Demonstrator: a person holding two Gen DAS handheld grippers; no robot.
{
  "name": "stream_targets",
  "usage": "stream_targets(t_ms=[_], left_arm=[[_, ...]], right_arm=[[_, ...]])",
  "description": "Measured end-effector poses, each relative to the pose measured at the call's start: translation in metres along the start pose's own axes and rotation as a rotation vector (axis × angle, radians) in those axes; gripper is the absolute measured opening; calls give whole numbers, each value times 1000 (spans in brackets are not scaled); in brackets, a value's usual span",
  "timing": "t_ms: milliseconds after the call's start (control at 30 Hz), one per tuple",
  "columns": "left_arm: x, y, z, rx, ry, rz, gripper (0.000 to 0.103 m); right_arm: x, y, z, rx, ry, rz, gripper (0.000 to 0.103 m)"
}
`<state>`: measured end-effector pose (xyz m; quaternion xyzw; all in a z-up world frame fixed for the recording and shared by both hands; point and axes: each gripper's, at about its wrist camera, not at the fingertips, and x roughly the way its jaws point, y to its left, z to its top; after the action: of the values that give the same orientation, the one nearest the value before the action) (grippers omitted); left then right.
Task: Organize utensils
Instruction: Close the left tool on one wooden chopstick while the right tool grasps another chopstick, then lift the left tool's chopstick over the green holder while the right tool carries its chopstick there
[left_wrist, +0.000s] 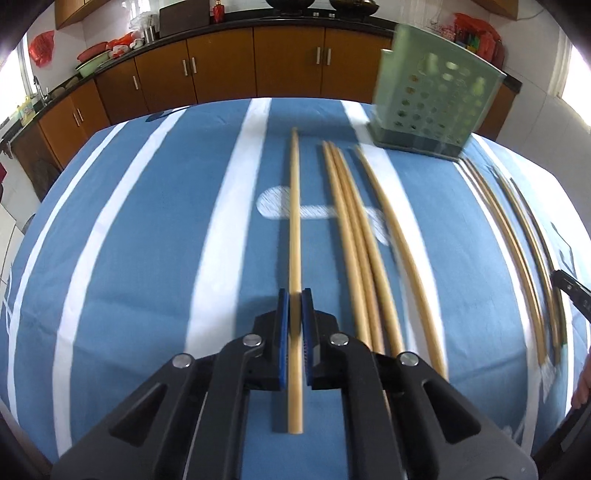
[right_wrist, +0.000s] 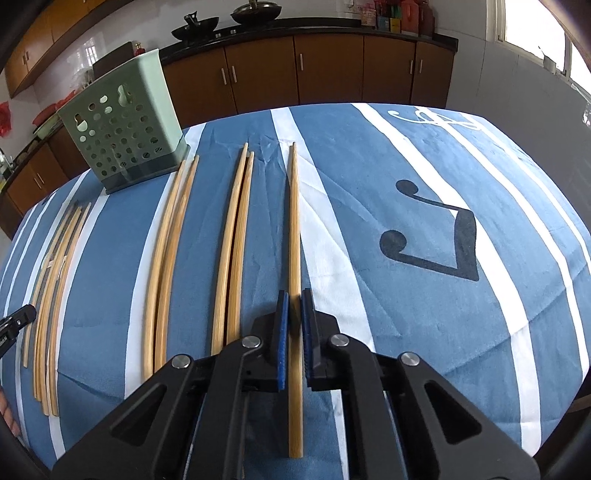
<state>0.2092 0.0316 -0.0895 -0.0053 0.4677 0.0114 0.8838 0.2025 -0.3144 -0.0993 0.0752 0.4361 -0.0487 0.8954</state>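
Note:
My left gripper (left_wrist: 294, 295) is shut on a single bamboo chopstick (left_wrist: 294, 229) that points away along the fingers. Several more chopsticks (left_wrist: 354, 236) lie on the cloth to its right. My right gripper (right_wrist: 294, 295) is shut on a chopstick (right_wrist: 294, 229); a second tip shows beside it at the far end. Two chopstick pairs (right_wrist: 236, 236) (right_wrist: 168, 251) lie to its left. A green perforated utensil holder (left_wrist: 432, 99) stands at the far right in the left wrist view and at the far left in the right wrist view (right_wrist: 125, 125).
A blue and white striped cloth (right_wrist: 424, 184) with music notes covers the table. Another chopstick bundle (right_wrist: 55, 288) lies at the left near the other gripper's tip (right_wrist: 18, 321). Brown kitchen cabinets (left_wrist: 221, 70) run behind the table.

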Motion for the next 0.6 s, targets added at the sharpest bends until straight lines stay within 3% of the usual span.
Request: stream_targets(t_ms=[233, 600], left_arm=[[22, 30, 32, -24, -30, 40, 8], [17, 34, 22, -14, -76, 9, 10]], right_arm=[[21, -16, 26, 25, -44, -42, 8], [16, -17, 18, 11, -55, -36, 8]])
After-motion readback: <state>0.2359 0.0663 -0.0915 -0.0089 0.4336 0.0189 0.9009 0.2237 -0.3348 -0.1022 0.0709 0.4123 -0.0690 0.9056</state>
